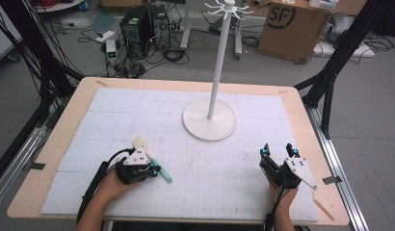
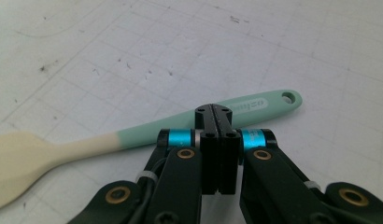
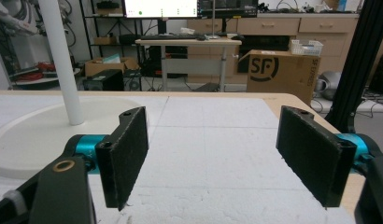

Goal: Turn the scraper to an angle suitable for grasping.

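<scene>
Hovering low over the mint-green and cream silicone spatula [image 2: 133, 137], the left gripper [image 2: 213, 112] has its 2 jaws pressed together with nothing between them; the handle lies just beyond the tips, flat on the surface [image 1: 195, 192]. In the high view the spatula [image 1: 152, 159] sits near the front-left of the white pole stand with round base [image 1: 210, 120], cream blade toward the stand, green handle end with its hang hole pointing at the person. Left gripper [image 1: 154, 169] is right over the handle.

Judgement: step in hand is a pick-up of the spatula. To do it well, open the jaws first, straddle the green handle across its narrow width near the middle, drop until the pads reach the surface, then close. Grabbing at the blade would likely flex and slip. Keeping the hang hole free looks wise if it goes on the stand's top hooks [image 1: 228, 8].

Right gripper [image 1: 278, 153] is front-right of the stand, well apart from the spatula, jaws wide apart, pads [image 3: 126, 154] empty.

Containers: none on the surface; a brown cardboard box [image 1: 292, 29] stands on the floor behind the stand, contents not visible.
</scene>
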Tool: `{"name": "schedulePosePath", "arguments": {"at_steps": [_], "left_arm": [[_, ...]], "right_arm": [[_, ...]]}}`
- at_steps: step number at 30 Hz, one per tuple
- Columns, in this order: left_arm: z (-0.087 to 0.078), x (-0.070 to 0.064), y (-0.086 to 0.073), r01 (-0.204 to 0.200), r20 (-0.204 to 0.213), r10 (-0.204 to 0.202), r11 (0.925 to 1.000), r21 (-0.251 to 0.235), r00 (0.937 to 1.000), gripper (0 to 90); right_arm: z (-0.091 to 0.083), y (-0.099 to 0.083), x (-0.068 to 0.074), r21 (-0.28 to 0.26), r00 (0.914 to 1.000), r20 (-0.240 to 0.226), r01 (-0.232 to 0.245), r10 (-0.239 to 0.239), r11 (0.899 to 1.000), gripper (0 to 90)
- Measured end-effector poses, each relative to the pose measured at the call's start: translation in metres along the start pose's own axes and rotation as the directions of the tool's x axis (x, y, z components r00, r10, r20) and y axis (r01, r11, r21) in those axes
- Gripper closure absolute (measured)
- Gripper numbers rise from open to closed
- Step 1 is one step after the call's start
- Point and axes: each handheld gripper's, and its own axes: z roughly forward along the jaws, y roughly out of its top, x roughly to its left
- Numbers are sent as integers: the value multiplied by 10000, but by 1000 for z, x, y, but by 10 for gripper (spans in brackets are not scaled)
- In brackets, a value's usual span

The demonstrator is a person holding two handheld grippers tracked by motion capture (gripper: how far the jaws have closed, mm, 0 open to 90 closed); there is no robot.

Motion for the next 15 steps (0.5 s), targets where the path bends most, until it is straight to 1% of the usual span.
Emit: {"name": "schedulePosePath", "arguments": {"at_steps": [1,2,5,10,12,13,15], "left_arm": [[0,0,0,0,0,0,10000,0,10000,898],[4,-1,4,-118,-186,119,9999,25,9998,898],[10,-4,9,-182,-417,183,9998,33,9990,898],[14,-4,12,-181,-542,182,9998,13,9984,898],[11,-2,11,-67,-513,58,9998,-168,9987,898],[10,-1,11,25,-529,-43,9994,-347,9986,898],[6,3,11,246,-801,-294,9979,-602,9964,898]], "right_arm": [[0,0,0,1,10000,0,-3,3,10000,243],[0,0,0,2,10000,-2,-8,8,10000,243],[0,0,0,0,10000,-6,-1,1,10000,243],[0,0,0,0,10000,-8,-6,6,10000,243],[0,0,0,0,10000,-5,-5,5,10000,243],[0,0,0,7,10000,-8,-14,14,10000,243],[0,0,0,-4,10000,1,-1,1,10000,243]]}}
